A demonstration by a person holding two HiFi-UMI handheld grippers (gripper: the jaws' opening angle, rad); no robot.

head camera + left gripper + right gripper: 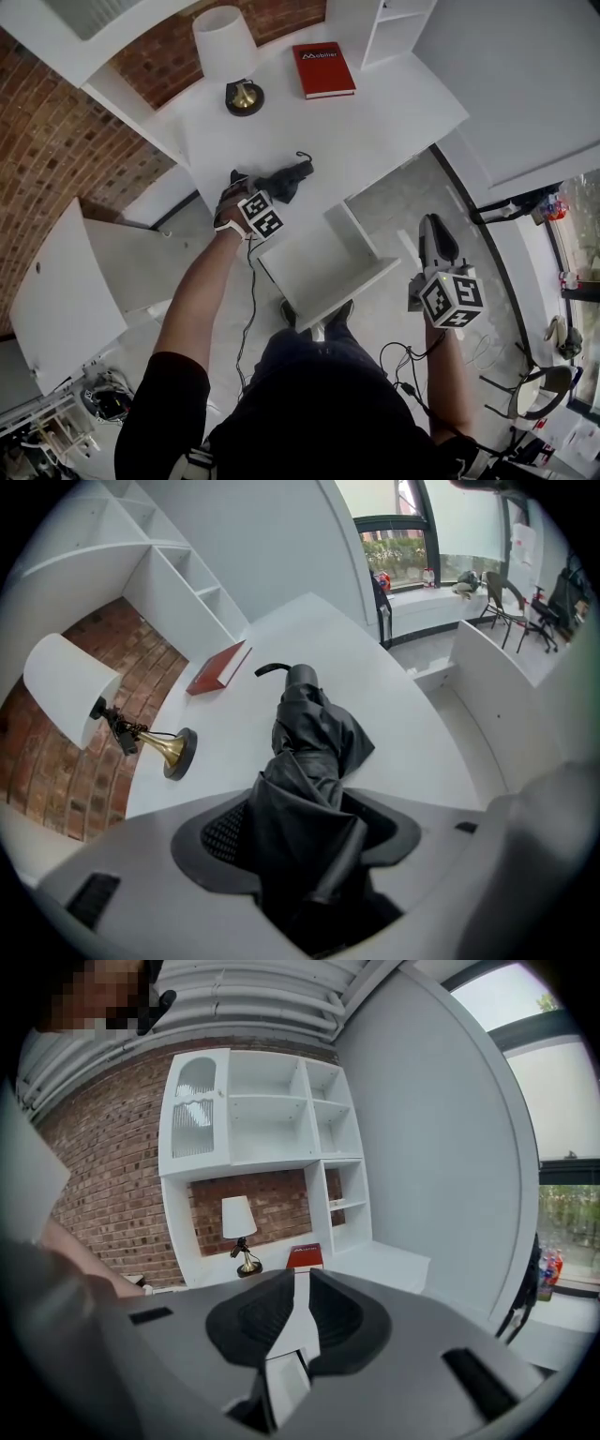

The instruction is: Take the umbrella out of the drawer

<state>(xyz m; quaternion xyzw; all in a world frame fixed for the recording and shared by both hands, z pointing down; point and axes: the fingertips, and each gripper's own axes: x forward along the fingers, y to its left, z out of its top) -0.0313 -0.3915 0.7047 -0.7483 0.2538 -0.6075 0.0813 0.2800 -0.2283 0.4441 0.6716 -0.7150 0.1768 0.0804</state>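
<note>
Black umbrella point(281, 183) is out of the drawer point(319, 272), lying on the desk point(375, 122) between the left gripper's point(242, 186) wide, loose jaws, while the right gripper's point(433, 225) are nearly closed and empty.

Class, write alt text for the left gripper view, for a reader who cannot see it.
A folded black umbrella lies on a white desk, its near end between the parted jaws of the left claw. Beyond it are a brass lamp and a red book.
</note>
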